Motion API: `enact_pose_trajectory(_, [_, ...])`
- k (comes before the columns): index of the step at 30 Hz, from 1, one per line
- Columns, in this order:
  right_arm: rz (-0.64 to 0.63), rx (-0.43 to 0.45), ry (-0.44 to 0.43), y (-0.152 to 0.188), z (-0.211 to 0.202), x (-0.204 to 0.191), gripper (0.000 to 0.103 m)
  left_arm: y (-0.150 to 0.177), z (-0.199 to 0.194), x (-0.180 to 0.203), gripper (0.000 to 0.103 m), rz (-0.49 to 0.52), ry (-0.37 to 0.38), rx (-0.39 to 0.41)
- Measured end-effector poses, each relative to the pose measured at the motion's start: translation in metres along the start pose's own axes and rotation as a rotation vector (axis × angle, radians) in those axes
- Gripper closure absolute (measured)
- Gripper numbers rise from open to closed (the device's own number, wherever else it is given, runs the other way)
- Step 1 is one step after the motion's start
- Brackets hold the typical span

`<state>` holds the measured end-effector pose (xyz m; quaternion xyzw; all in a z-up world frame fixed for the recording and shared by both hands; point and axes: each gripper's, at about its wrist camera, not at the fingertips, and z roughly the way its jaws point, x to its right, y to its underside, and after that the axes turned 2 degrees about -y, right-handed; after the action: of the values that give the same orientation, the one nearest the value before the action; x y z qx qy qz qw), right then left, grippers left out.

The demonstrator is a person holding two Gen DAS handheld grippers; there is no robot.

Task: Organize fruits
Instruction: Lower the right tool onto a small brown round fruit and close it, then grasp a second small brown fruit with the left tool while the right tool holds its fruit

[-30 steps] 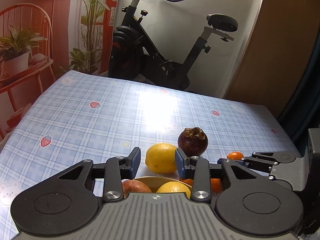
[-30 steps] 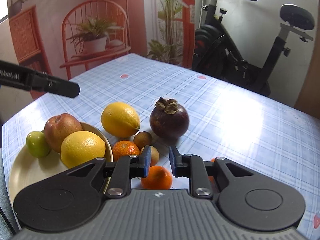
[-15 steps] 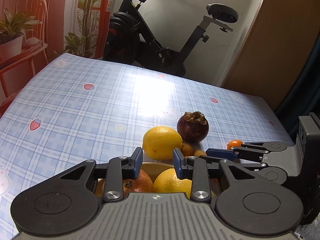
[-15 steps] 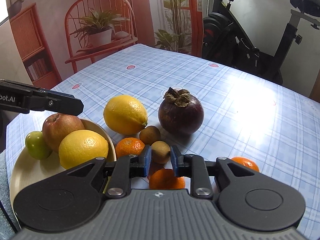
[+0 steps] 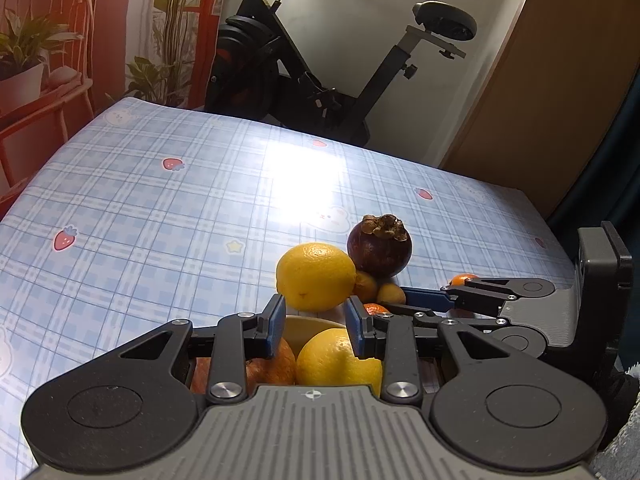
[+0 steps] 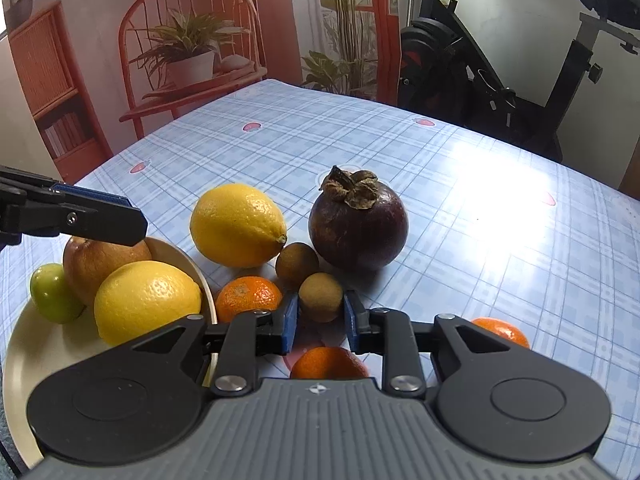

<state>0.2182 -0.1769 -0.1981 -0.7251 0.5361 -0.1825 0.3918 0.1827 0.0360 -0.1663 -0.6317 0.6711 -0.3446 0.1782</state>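
A cream plate [image 6: 24, 364] at the near left holds a lemon [image 6: 146, 300], an apple [image 6: 100, 256] and a small green fruit [image 6: 52, 292]. On the cloth lie a second lemon [image 6: 238, 226], a mangosteen [image 6: 358, 224], two brown longans [image 6: 320, 296] [image 6: 297, 260] and three tangerines [image 6: 248, 296] [image 6: 328, 362] [image 6: 500, 330]. My right gripper [image 6: 320, 322] is open, its pads on either side of the near longan. My left gripper [image 5: 316, 326] is open and empty above the plate's far rim [image 5: 308, 326], with the lemon [image 5: 316, 276] and mangosteen [image 5: 380, 246] beyond.
The table has a blue checked cloth [image 6: 460, 168]. An exercise bike [image 5: 320, 60] stands behind its far edge. A red chair with potted plants [image 6: 188, 56] is at the far left. A wooden door [image 5: 560, 80] is at the right.
My right gripper has moved forward and down, opening slightly, so its pads now flank the near longan. My left gripper has drifted a little forward over the plate.
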Motion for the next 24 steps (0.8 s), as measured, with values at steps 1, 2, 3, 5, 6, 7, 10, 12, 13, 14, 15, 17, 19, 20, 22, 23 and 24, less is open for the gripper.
enact_pose_trajectory(1, [0.007,0.017,-0.001,0.000,-0.004,0.001,0.076,0.000,0.000,0.001,0.068,0.000,-0.001,-0.003])
enact_pose_trajectory(2, [0.009,0.034,0.002,0.001,-0.008,0.001,0.077,-0.001,0.000,0.002,0.069,0.001,0.000,-0.006])
enact_pose_trajectory(3, [0.009,0.055,0.006,0.002,-0.014,0.002,0.077,-0.001,0.001,0.004,0.069,0.002,0.002,-0.010])
enact_pose_trajectory(5, [0.012,0.092,0.015,0.005,-0.026,0.004,0.077,-0.003,0.002,0.008,0.070,0.000,0.014,-0.021])
enact_pose_trajectory(6, [0.011,0.110,0.023,0.008,-0.032,0.006,0.077,-0.003,0.003,0.010,0.070,-0.001,0.018,-0.026])
enact_pose_trajectory(7, [0.007,0.128,0.033,0.012,-0.038,0.007,0.077,-0.004,0.005,0.013,0.070,0.001,0.020,-0.034])
enact_pose_trajectory(10, [0.011,0.169,0.066,0.028,-0.056,0.014,0.077,-0.007,0.020,0.024,0.073,0.015,0.028,-0.099])
enact_pose_trajectory(12, [0.044,0.184,0.073,0.039,-0.066,0.022,0.077,-0.011,0.028,0.032,0.074,0.014,0.029,-0.115])
enact_pose_trajectory(13, [0.064,0.193,0.068,0.044,-0.071,0.026,0.077,-0.014,0.033,0.035,0.077,0.006,0.040,-0.125])
enact_pose_trajectory(14, [0.073,0.199,0.071,0.049,-0.076,0.029,0.077,-0.017,0.037,0.039,0.077,-0.005,0.047,-0.130])
enact_pose_trajectory(15, [0.075,0.206,0.080,0.052,-0.079,0.030,0.077,-0.021,0.041,0.044,0.077,-0.003,0.047,-0.128])
enact_pose_trajectory(17, [0.083,0.222,0.092,0.060,-0.087,0.034,0.077,-0.027,0.047,0.055,0.077,0.029,0.045,-0.117])
enact_pose_trajectory(19, [0.091,0.242,0.106,0.064,-0.093,0.039,0.077,-0.032,0.056,0.065,0.077,0.062,0.026,-0.117])
enact_pose_trajectory(20, [0.091,0.246,0.112,0.067,-0.096,0.041,0.077,-0.034,0.060,0.066,0.077,0.067,0.011,-0.122])
enact_pose_trajectory(22, [0.095,0.239,0.116,0.073,-0.099,0.043,0.077,-0.036,0.067,0.067,0.077,0.071,-0.029,-0.132])
enact_pose_trajectory(23, [0.096,0.240,0.118,0.076,-0.099,0.044,0.077,-0.037,0.070,0.067,0.077,0.070,-0.035,-0.134])
enact_pose_trajectory(24, [0.102,0.242,0.119,0.079,-0.100,0.045,0.077,-0.038,0.073,0.066,0.077,0.070,-0.037,-0.138])
